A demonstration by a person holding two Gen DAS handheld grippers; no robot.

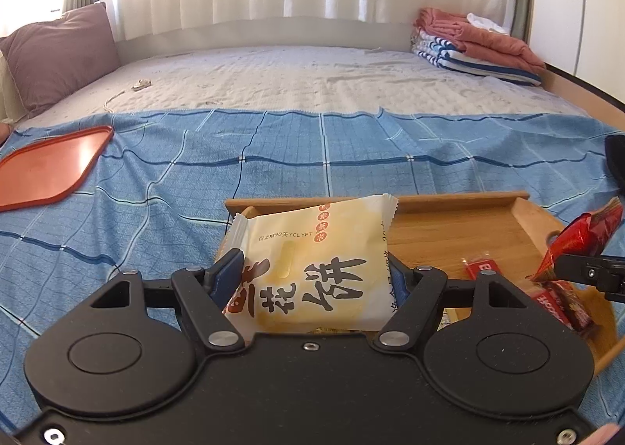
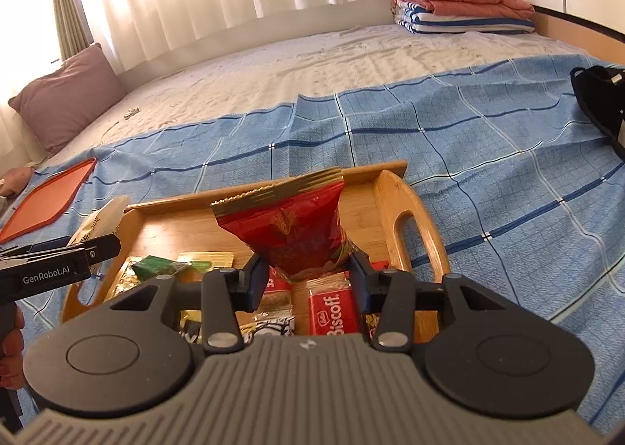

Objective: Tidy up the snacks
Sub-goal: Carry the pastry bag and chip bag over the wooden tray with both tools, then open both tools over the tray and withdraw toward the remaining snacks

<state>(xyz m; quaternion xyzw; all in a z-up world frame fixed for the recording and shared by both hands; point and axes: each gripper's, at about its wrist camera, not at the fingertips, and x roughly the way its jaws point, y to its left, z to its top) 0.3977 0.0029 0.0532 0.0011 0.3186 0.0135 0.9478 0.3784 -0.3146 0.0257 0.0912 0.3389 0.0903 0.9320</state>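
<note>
Orange tray [image 1: 50,168] lies at ten o'clock on the bed; left claw [image 1: 312,273] grasps the cream packet [image 1: 312,257] (long axis pointing away), right claw [image 2: 308,273] grasps the red packet [image 2: 289,226] upright above the wooden tray [image 2: 390,187]

Cream packet [image 1: 308,269] (gripped); red packet [image 2: 291,234] upright.

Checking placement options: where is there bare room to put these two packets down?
The orange tray is bare, and so is the blue checked cloth between it and the wooden tray. The wooden tray's far half is open board; its near half is crowded with Biscoff packets and other wrapped snacks.
</note>
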